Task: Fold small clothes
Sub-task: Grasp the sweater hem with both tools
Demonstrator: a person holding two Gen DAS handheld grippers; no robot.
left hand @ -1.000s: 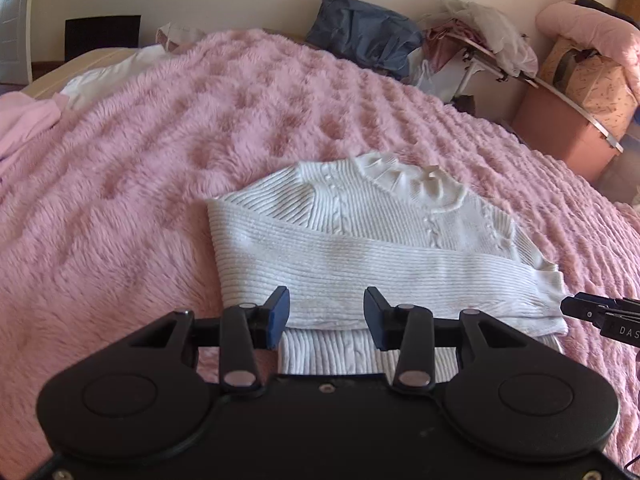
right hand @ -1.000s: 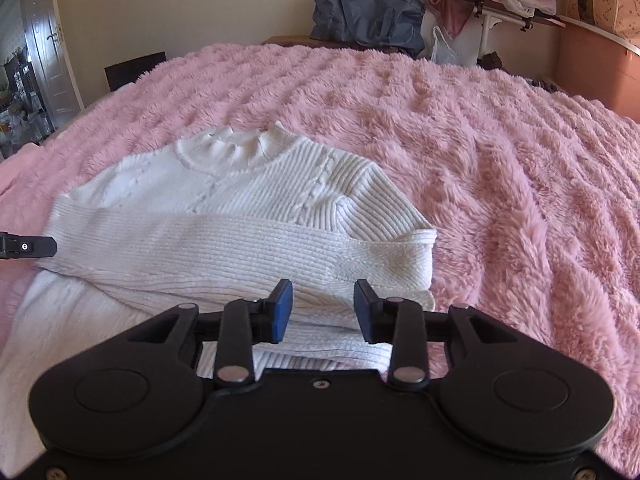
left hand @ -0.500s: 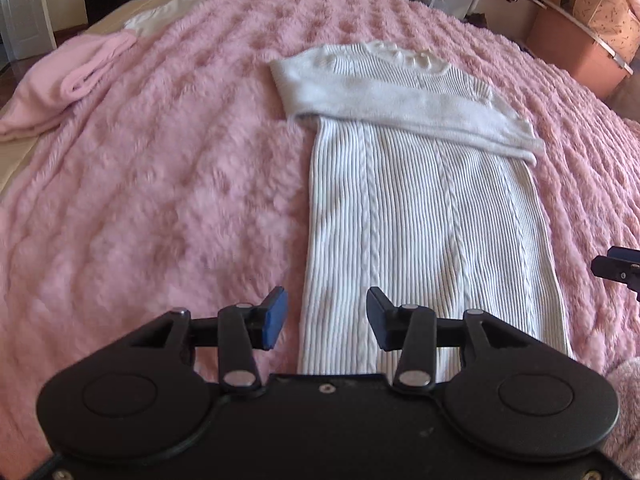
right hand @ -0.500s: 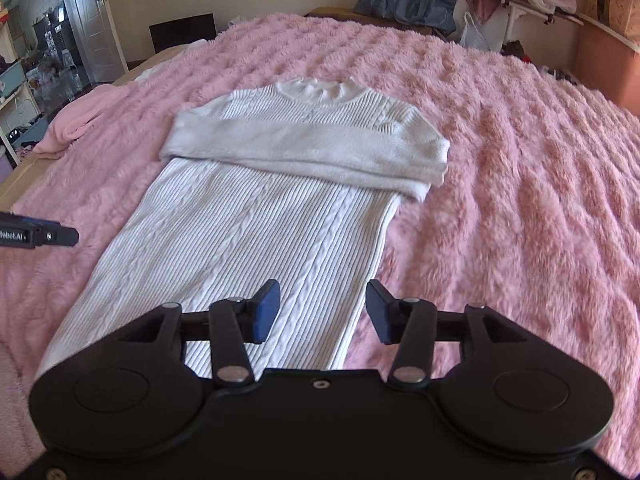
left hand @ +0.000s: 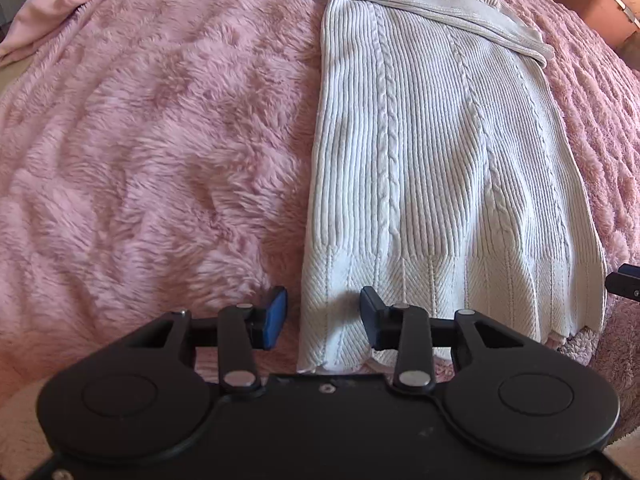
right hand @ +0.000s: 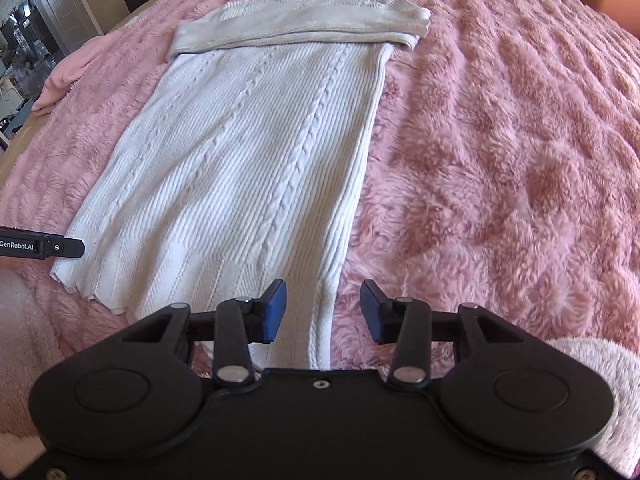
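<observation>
Two tongs hover at the hem: the left gripper point(left hand: 323, 322) and the right gripper point(right hand: 323, 310), jaws partway apart and just closing, each straddle a bottom corner of the white knit dress point(right hand: 240, 152) without pinching it. The dress lies flat towards twelve o'clock, sleeves folded across the chest. It looks soft, limp and fairly light (ribbed knit stretches), so pinching both hem corners seems best. Beneath is a shaggy pink blanket point(right hand: 500, 160); at ten o'clock lies a pink garment point(right hand: 66, 76).
</observation>
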